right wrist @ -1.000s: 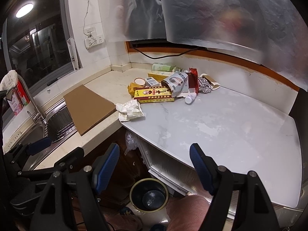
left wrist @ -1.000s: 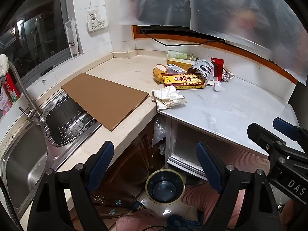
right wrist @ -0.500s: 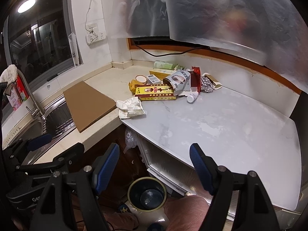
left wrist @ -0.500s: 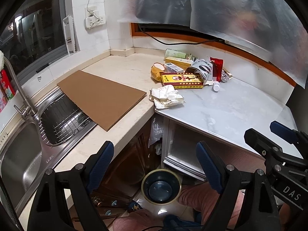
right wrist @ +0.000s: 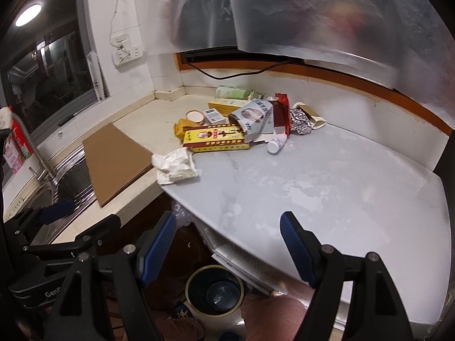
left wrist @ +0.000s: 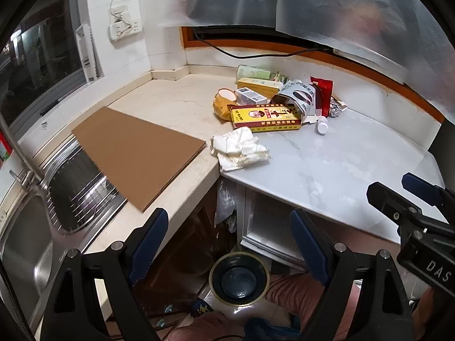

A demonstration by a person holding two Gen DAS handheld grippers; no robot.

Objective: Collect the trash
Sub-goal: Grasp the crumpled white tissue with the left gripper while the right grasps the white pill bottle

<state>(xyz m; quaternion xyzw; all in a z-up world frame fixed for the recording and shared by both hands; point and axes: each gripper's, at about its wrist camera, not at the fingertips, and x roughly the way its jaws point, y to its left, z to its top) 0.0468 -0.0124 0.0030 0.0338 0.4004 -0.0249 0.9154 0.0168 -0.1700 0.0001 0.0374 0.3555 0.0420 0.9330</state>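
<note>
Both of your grippers have drifted in toward the corner since a second ago, so the sink (left wrist: 25,244) has slid further off the left edge of the left wrist view and the trash pile (left wrist: 280,108) sits larger in both views. You are looking down on an L-shaped kitchen surface (left wrist: 335,170): a beige run by the dark window, a white marbled run to the right of it. Use the yellow box (left wrist: 266,118) as your landmark. The rest of the trash is heaped just behind and beside it against the back wall; the crumpled white paper (left wrist: 241,149) lies in front of it at the surface's inner corner; a cardboard sheet (left wrist: 136,156) lies well to its left, overhanging the sink. A round bin (left wrist: 239,278) stands on the floor below the corner. Your left gripper (left wrist: 227,244) and right gripper (right wrist: 227,244) both have their jaws wide apart, holding and touching nothing, short of the trash.
</note>
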